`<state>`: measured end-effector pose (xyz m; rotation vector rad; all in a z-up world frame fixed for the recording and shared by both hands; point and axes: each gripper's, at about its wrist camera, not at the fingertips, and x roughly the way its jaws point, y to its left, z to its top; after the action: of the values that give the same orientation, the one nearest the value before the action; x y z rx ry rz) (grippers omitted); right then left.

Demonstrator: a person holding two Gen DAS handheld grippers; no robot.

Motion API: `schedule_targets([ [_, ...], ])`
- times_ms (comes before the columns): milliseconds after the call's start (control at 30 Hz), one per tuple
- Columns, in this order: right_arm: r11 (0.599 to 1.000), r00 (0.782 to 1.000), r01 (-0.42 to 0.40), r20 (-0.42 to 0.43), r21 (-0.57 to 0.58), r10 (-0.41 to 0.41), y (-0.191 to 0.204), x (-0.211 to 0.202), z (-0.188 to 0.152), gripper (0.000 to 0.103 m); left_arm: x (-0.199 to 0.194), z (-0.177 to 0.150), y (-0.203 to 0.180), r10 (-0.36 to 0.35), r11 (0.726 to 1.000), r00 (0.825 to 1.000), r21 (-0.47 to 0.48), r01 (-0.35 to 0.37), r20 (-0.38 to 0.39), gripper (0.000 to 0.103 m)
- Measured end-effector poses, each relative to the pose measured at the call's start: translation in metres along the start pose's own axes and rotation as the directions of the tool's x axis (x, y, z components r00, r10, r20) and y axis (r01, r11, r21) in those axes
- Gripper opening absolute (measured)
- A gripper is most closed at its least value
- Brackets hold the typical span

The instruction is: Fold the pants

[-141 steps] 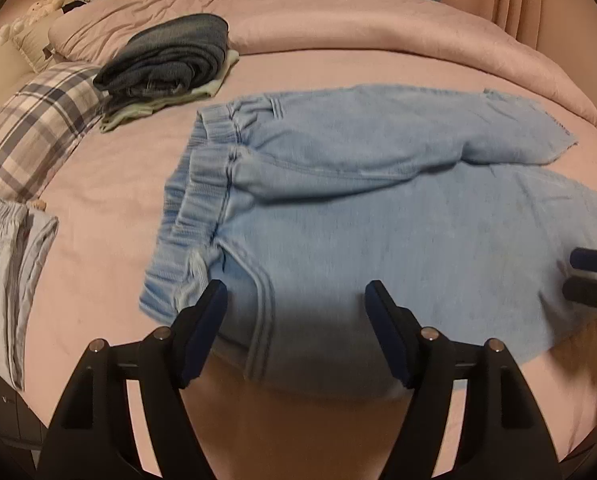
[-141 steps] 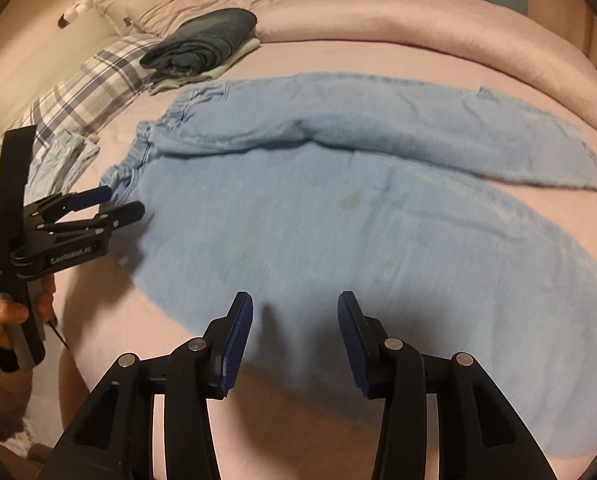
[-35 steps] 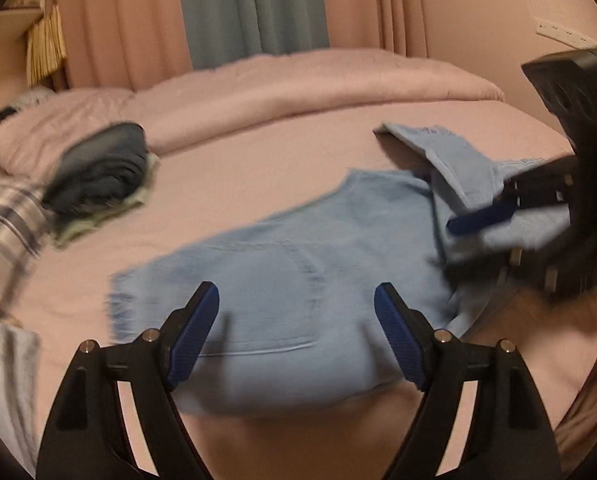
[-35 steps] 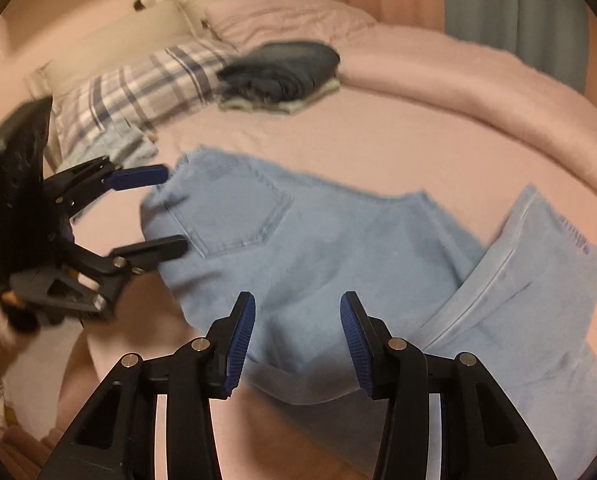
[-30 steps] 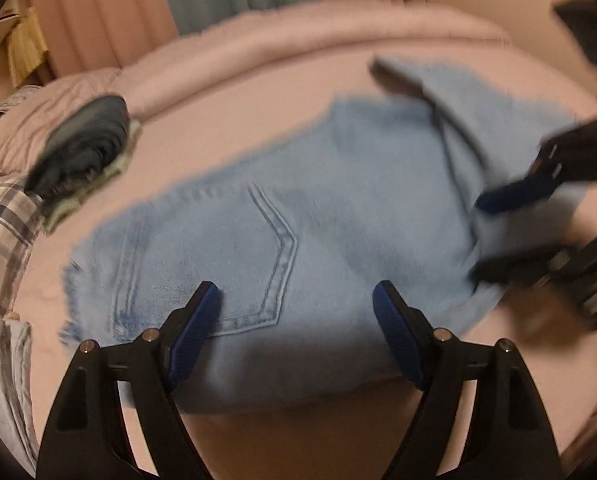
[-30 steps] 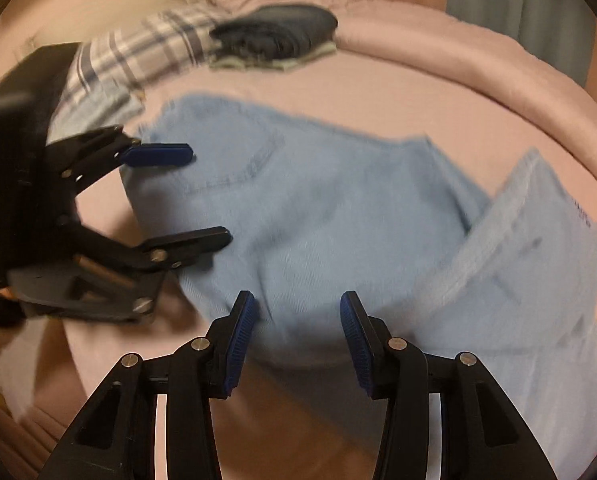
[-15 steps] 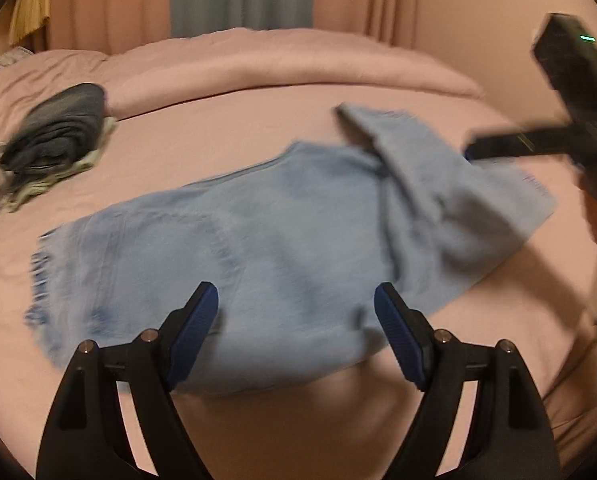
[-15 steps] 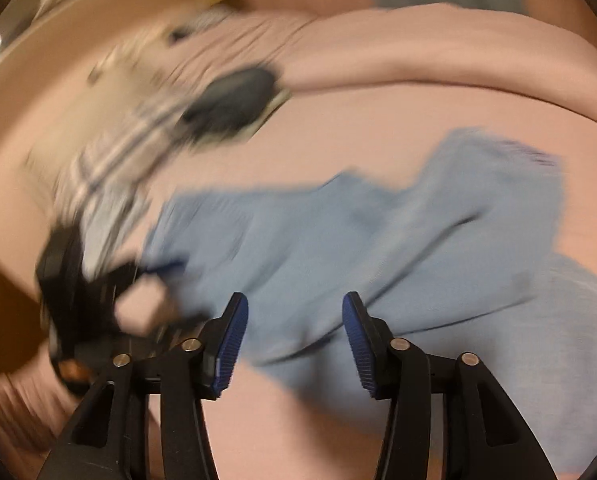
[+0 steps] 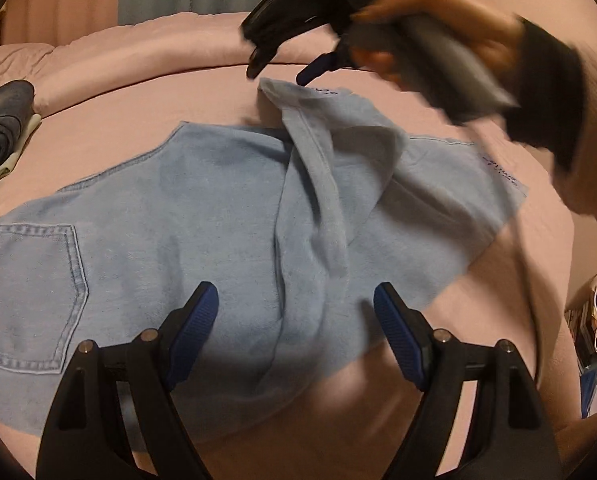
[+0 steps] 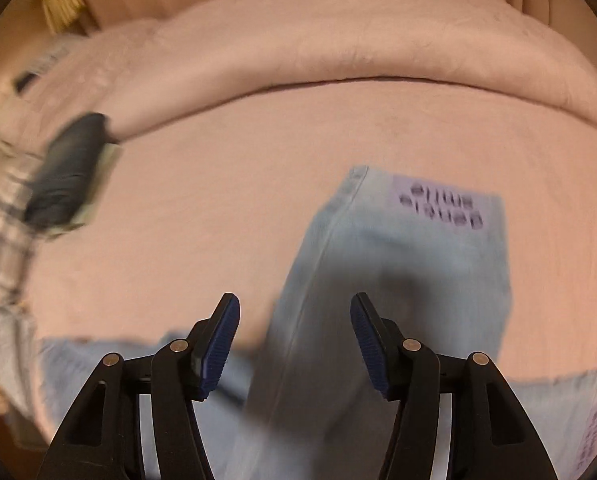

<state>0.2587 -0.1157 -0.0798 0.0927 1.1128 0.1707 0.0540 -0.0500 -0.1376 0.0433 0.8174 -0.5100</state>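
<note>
Light blue jeans (image 9: 202, 216) lie folded on the pink bed (image 9: 146, 112), back pocket (image 9: 30, 296) at the left. One leg (image 9: 318, 184) is twisted and flipped across the right part. My left gripper (image 9: 296, 312) hangs open over the near edge of the jeans, nothing between its pads. A hand holds my right gripper (image 9: 278, 72) above the far end of the flipped leg. In the right wrist view that gripper (image 10: 294, 320) has its jaws opening, and the leg end (image 10: 398, 264) with a purple label (image 10: 438, 204) lies below them, untouched.
A stack of dark folded clothes (image 9: 2, 128) (image 10: 66, 168) rests at the far left. A rolled pink duvet (image 9: 138, 52) (image 10: 338, 40) runs along the back. A plaid pillow (image 10: 2, 248) lies at the left edge. Colourful items (image 9: 594, 320) sit on the floor at right.
The right gripper swung from the near right side up to the far end of the flipped leg, and its jaws widened. The left gripper shifted right along the jeans, still open.
</note>
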Motion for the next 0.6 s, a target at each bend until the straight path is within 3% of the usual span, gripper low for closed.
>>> schedule_targets([
  [67,0.994,0.993,0.112,-0.041,-0.007,-0.112,0.005,0.025,0.012,0.058,0.0,0.002,0.003,-0.01,1.0,1.0,-0.015,0.01,0.003,0.079],
  [133,0.989,0.987,0.147,-0.069,-0.013,-0.148,0.004,0.039,0.014,0.046,0.001,0.004,0.005,-0.018,0.999,1.0,-0.029,0.019,0.004,0.079],
  [167,0.989,0.984,0.149,-0.093,-0.017,-0.15,-0.001,0.047,0.012,0.017,0.002,0.005,0.006,-0.02,0.999,1.0,-0.031,0.02,0.0,0.079],
  [200,0.992,0.987,0.123,-0.099,-0.006,-0.123,-0.005,0.048,0.009,0.006,0.004,0.006,0.006,-0.02,0.999,1.0,-0.033,0.019,-0.004,0.079],
  [300,0.998,0.998,0.057,-0.018,0.018,-0.057,-0.021,0.022,-0.007,0.005,0.003,0.008,0.007,-0.019,0.999,1.0,-0.029,0.019,-0.003,0.08],
  [367,0.997,0.997,-0.041,0.07,0.063,0.037,-0.036,-0.012,-0.021,0.006,0.003,0.009,0.007,-0.013,0.999,1.0,-0.03,0.013,-0.005,0.08],
  [433,0.987,0.977,-0.124,0.186,0.1,0.104,-0.056,-0.06,-0.046,0.006,0.003,0.011,0.006,-0.006,1.0,1.0,-0.026,0.006,-0.008,0.08],
  [500,0.969,0.94,-0.191,0.313,0.155,0.135,-0.084,-0.114,-0.084,0.006,0.004,0.013,0.005,0.001,1.0,1.0,-0.02,-0.001,-0.011,0.08],
  [600,0.935,0.898,-0.242,0.426,0.258,0.115,-0.128,-0.161,-0.149,0.006,0.008,0.015,0.001,0.013,1.0,1.0,-0.011,-0.013,-0.018,0.08],
])
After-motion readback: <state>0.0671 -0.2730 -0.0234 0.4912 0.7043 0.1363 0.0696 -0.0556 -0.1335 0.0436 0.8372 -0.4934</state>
